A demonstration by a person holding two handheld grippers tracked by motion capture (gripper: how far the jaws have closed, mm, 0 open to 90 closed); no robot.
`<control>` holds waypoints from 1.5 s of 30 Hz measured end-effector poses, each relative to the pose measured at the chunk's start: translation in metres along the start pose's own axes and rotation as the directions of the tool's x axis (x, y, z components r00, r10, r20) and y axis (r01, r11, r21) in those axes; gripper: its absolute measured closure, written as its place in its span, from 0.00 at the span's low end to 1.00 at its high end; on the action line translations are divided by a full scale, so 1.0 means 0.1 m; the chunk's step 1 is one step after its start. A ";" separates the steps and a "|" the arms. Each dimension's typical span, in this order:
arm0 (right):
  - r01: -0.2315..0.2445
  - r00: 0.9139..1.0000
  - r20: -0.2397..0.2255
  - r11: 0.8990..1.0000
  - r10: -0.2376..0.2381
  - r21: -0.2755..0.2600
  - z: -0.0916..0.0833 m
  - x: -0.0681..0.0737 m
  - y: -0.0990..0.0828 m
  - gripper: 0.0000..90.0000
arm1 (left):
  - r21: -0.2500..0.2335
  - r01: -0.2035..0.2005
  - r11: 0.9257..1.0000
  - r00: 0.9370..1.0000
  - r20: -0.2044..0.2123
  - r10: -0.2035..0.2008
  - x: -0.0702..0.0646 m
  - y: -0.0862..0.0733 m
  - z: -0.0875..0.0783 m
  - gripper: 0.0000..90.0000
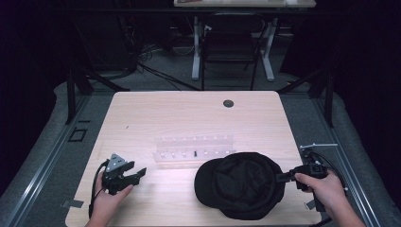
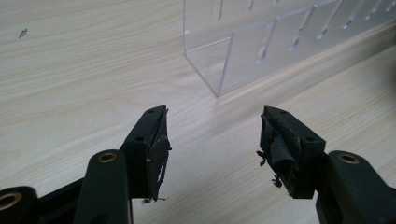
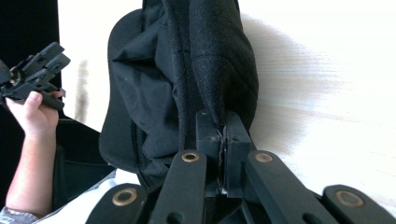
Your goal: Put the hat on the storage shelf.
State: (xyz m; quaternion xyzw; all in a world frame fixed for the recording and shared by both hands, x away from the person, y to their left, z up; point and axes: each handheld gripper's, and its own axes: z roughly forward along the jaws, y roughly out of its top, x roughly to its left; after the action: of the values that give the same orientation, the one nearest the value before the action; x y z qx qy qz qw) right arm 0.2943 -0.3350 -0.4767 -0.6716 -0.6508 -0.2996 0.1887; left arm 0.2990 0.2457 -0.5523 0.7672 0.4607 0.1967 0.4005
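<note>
Pale wood grain covers the worktop (image 1: 142,113), and at its near left the left hand-held gripper (image 1: 135,174) rests in the person's hand with its jaws standing apart and nothing between them. The left gripper view looks past those jaws at bare wood and the end of a clear acrylic rack (image 2: 261,51). In the high view that rack (image 1: 194,150) lies across the middle of the worktop, just beyond the cap, and one small dark piece seems to sit in it, too small to name.

Right of centre, at the near edge, lies a black cap (image 1: 241,185), crown up and brim towards the left. The right hand-held gripper (image 1: 283,178) is clenched on the cap's right edge; in the right gripper view the jaws press tight on a fold of the black fabric (image 3: 205,74), which hangs bunched from them.

By my reading the grasp is made and the lift is only beginning: most of the cap appears to lie on the worktop. Carrying it off and setting it down remain, and the free left hand-held gripper has no part in it yet.
</note>
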 end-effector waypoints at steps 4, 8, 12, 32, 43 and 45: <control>0.003 1.000 -0.005 1.000 -0.003 0.000 -0.02 0.05 0.01 0.98 | 0.001 0.000 1.000 1.000 0.000 0.000 0.00 0.00 0.00 0.47; -0.003 1.000 -0.024 1.000 0.003 0.000 -0.05 0.08 0.03 0.98 | 0.001 0.001 1.000 1.000 -0.001 -0.001 0.00 0.00 0.00 0.47; -0.003 0.999 -0.044 1.000 0.003 0.014 -0.10 0.13 0.04 0.98 | 0.002 0.000 1.000 1.000 -0.002 0.000 0.00 0.00 0.00 0.47; 0.043 0.980 -0.192 0.999 -0.043 -0.001 -0.27 0.64 0.10 0.98 | 0.001 0.000 1.000 1.000 -0.001 0.000 0.00 0.00 0.00 0.47; 0.055 0.967 -0.247 0.998 -0.057 -0.018 -0.34 0.78 0.14 0.98 | 0.000 0.000 1.000 1.000 0.000 0.000 0.00 0.00 0.00 0.47; 0.066 0.964 -0.256 0.998 -0.070 -0.022 -0.37 0.82 0.14 0.98 | 0.006 0.001 1.000 1.000 0.001 -0.001 0.00 0.00 0.00 0.47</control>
State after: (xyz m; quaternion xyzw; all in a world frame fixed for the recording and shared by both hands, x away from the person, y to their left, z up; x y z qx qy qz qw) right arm 0.3006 -0.2975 -0.3938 -0.6057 -0.6416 -0.3945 0.2566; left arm 0.2991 0.2460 -0.5521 0.7682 0.4614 0.1949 0.3987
